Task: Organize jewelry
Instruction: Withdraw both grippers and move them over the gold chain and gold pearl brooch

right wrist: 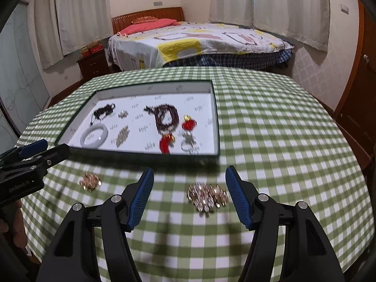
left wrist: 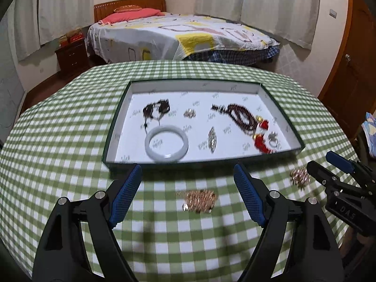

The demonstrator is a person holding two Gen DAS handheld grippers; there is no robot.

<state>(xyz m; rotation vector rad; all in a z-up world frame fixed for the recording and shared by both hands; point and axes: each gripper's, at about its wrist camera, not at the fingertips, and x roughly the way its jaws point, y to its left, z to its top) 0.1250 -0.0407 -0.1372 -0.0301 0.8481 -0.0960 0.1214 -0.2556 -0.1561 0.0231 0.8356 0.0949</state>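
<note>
On the checked tablecloth [right wrist: 270,122], left to right: one gold piece [left wrist: 199,201] between the left gripper's [left wrist: 188,188] spread fingers, one gold-pearl cluster [right wrist: 206,197] between the right gripper's [right wrist: 189,189] spread fingers. Behind sits one tray [left wrist: 118,122] holding one white bangle [left wrist: 166,144], two bead strands and several blurred small pieces.

checked table [left wrist: 70,141] — tray [left wrist: 280,108] | gold chain [left wrist: 199,201] | brooch [right wrist: 208,196]

Black plastic left gripper [left wrist: 188,183] with ribbed blue pads, silver screws.
</note>
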